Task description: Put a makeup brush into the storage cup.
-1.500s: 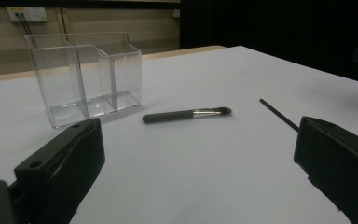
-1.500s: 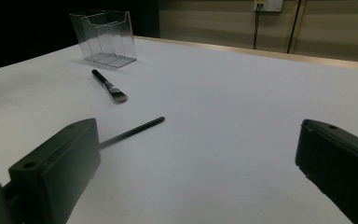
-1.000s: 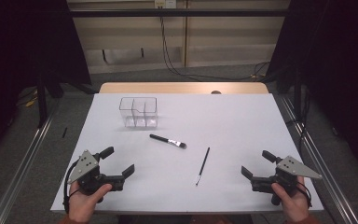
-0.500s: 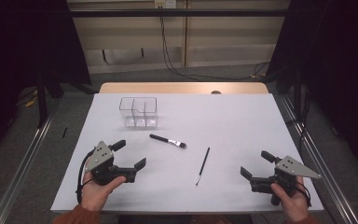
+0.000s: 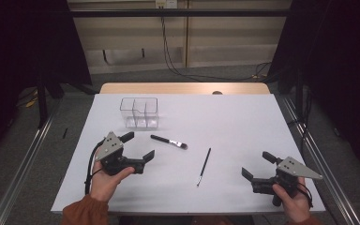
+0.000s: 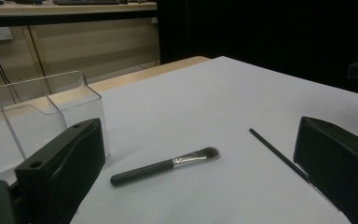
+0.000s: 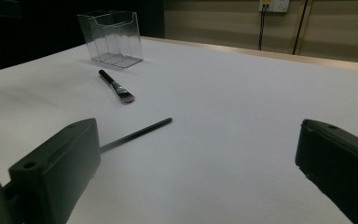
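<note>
A short black makeup brush (image 5: 168,141) (image 6: 165,165) (image 7: 116,86) with a silver ferrule lies flat near the table's middle. A thin black stick-like brush (image 5: 203,167) (image 6: 276,154) (image 7: 137,134) lies to its right. A clear plastic organiser (image 5: 139,112) (image 6: 37,116) (image 7: 111,39) with compartments stands empty behind them. My left gripper (image 5: 138,146) is open just left of the short brush, which lies ahead between its jaws in the left gripper view. My right gripper (image 5: 258,165) is open at the front right, holding nothing.
The white table top (image 5: 234,126) has a bare wooden strip (image 5: 183,88) along its far edge. Metal rails (image 5: 23,159) run along the floor on both sides. Cables (image 5: 178,65) hang by the back wall.
My left gripper has moved forward and to the right, from the front left corner towards the short brush. My right gripper has stayed in place, and the brushes have not moved.
</note>
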Demonstrator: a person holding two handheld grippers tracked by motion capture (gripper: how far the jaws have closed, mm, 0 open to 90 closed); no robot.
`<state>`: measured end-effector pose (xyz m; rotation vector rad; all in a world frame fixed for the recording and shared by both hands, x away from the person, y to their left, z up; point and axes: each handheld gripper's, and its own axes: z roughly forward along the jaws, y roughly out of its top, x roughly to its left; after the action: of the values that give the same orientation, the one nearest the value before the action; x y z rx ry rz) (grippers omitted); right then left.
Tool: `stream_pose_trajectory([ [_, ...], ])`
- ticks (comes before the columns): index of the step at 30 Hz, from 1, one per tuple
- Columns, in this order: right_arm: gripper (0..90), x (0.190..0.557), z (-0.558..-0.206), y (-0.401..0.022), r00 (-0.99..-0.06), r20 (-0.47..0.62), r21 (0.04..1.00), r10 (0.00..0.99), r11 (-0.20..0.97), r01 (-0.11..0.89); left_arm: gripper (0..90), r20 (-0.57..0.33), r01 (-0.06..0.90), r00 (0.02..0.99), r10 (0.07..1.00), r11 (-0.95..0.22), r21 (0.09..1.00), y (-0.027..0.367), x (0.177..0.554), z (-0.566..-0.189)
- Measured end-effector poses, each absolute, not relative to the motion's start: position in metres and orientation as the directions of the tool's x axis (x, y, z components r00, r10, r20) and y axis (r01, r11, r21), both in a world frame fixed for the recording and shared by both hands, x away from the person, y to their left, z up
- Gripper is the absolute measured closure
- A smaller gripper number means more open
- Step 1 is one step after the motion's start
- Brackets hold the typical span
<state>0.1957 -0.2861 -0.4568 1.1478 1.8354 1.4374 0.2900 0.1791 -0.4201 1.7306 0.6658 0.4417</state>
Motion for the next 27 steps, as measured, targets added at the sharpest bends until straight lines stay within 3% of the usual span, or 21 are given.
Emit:
stream_pose_trajectory([
  [11, 0.0, 0.196, -0.457, -0.286, -0.491, 0.094, 0.952, 0.866, 0.066, 0.298, 1.6, -0.054, 0.2, 0.775, 0.63, -0.163, 0.966, 0.16, 0.306, -0.412],
  [27, 0.0, 0.196, -0.457, -0.286, -0.495, 0.095, 0.952, 0.864, 0.067, 0.3, 1.7, 0.016, 0.157, 0.804, 0.595, -0.238, 0.959, 0.125, 0.329, -0.401],
])
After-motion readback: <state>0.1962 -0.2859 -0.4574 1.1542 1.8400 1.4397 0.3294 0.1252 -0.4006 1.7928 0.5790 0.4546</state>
